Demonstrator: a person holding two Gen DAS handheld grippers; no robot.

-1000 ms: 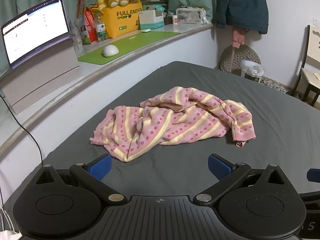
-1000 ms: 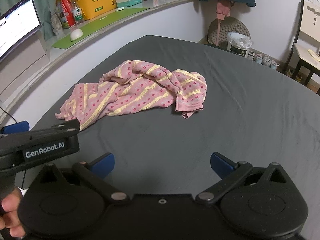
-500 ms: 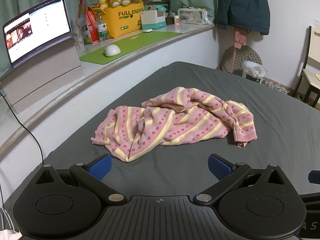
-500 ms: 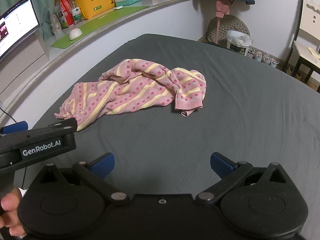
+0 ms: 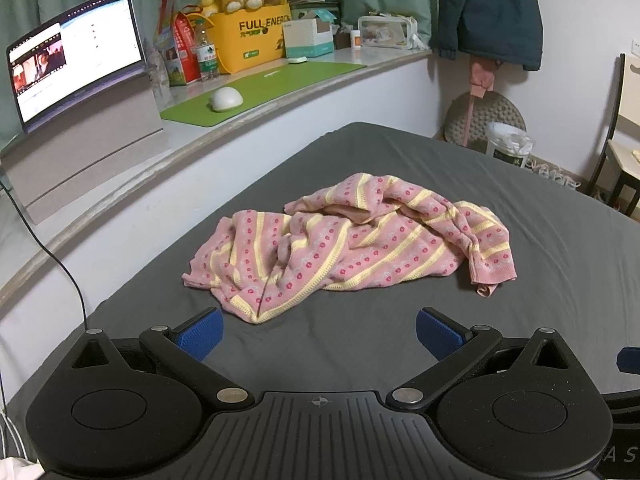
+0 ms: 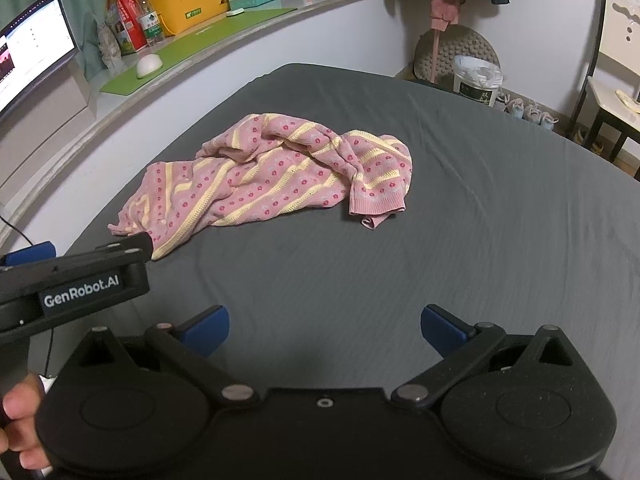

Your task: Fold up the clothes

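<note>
A crumpled pink knit garment (image 5: 352, 240) with yellow stripes and red dots lies in a heap on the dark grey bed (image 5: 560, 264). My left gripper (image 5: 319, 334) hovers open just short of the garment's near hem, nothing between its blue pads. In the right wrist view the same garment (image 6: 272, 184) sits further ahead and to the left. My right gripper (image 6: 325, 330) is open over bare sheet, well back from the cloth. The left gripper's body (image 6: 76, 284) shows at the left edge of that view, near the garment's corner.
A curved white ledge (image 5: 168, 168) runs along the bed's left side, carrying a laptop (image 5: 72, 76), a mouse on a green mat (image 5: 226, 98) and a yellow box (image 5: 252, 40). A bin (image 5: 508, 148) and a chair (image 6: 616, 92) stand beyond the far edge.
Both grippers have crept slightly forward and lower toward the garment, which looms a little larger. The garment itself has not moved; both grippers stay open.
</note>
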